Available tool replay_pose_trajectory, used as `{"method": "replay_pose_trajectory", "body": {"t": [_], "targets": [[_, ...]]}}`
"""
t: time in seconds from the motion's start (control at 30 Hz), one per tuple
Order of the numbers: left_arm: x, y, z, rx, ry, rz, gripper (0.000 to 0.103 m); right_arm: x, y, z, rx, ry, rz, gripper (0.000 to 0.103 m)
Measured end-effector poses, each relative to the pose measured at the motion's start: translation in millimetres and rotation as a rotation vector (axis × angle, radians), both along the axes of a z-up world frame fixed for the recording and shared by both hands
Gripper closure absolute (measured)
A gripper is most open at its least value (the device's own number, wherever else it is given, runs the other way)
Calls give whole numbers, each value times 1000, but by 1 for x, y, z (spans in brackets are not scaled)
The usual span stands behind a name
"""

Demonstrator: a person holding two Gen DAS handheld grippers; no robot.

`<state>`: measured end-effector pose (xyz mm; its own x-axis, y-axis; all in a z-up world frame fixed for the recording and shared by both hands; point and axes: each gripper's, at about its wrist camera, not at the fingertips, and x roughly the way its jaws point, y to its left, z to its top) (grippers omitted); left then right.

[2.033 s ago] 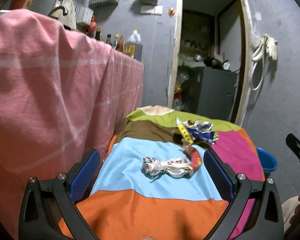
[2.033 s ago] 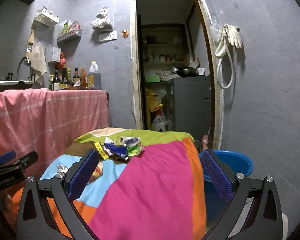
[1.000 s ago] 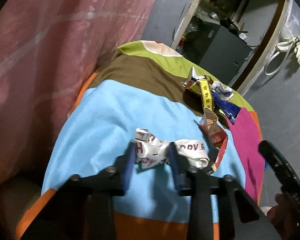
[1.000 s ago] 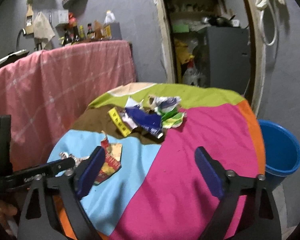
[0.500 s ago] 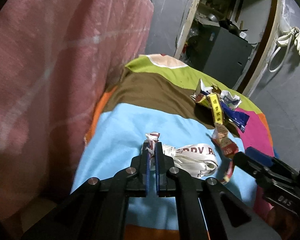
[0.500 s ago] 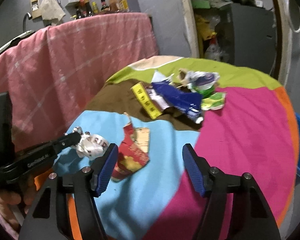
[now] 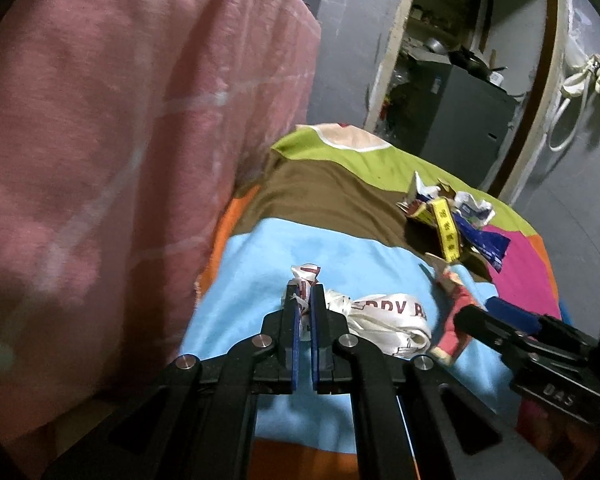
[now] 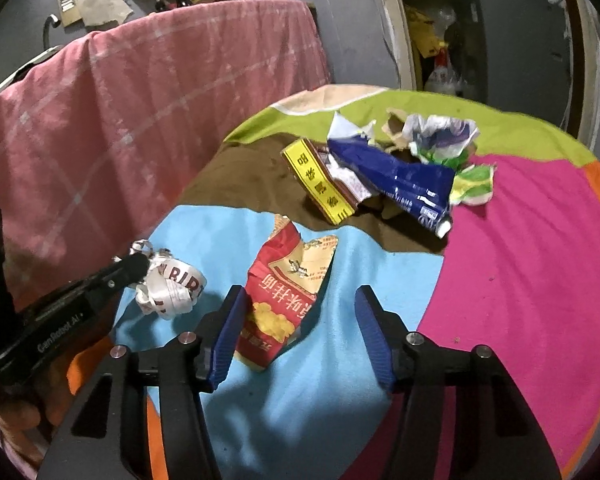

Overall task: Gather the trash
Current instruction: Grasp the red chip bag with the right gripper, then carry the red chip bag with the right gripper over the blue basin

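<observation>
My left gripper (image 7: 305, 293) is shut on a crumpled white printed ribbon wrapper (image 7: 384, 316) and holds it just over the blue patch of the table; it also shows in the right wrist view (image 8: 172, 286), with the left gripper (image 8: 134, 266) pinching its end. My right gripper (image 8: 300, 300) is open, its jaws on either side of a torn red and yellow snack packet (image 8: 288, 284) lying flat; that packet shows in the left wrist view (image 7: 454, 308). A pile of wrappers (image 8: 384, 168) lies further back on the brown patch.
The round table wears a multicoloured cloth (image 8: 520, 248). A pink cloth-covered counter (image 8: 148, 80) stands close on the left with bottles on top. A doorway and dark cabinet (image 7: 460, 104) are behind the table.
My left gripper stays shut on the ribbon wrapper and has lifted it slightly. My right gripper has moved down and forward, so its open jaws now flank the red packet.
</observation>
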<state>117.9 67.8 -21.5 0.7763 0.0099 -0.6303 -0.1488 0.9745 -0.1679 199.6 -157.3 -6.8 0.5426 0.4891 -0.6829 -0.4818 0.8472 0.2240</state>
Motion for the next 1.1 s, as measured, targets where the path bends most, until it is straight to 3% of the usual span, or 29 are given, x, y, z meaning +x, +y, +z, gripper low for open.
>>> {"method": "replay_pose_trajectory", "body": {"t": [0.13, 0.4, 0.47, 0.63, 0.7, 0.8, 1.1], "targets": [[1, 3, 0, 5, 0, 14, 100, -8, 9, 7, -20, -51, 33, 50], [4, 3, -4, 5, 6, 7, 100, 12, 8, -10, 19, 68, 20, 54], [5, 2, -4, 4, 6, 2, 100, 14, 11, -12, 6, 75, 23, 58], [4, -2, -4, 3, -8, -13, 100, 14, 11, -13, 19, 84, 24, 81], [2, -7, -1, -1, -26, -29, 101, 12, 7, -12, 37, 77, 21, 86], [-3, -16, 5, 15, -64, -51, 101, 2, 0, -6, 66, 35, 18, 94], [-9, -59, 35, 32, -209, -132, 101, -43, -43, 41, 68, -255, -56, 95]]}}
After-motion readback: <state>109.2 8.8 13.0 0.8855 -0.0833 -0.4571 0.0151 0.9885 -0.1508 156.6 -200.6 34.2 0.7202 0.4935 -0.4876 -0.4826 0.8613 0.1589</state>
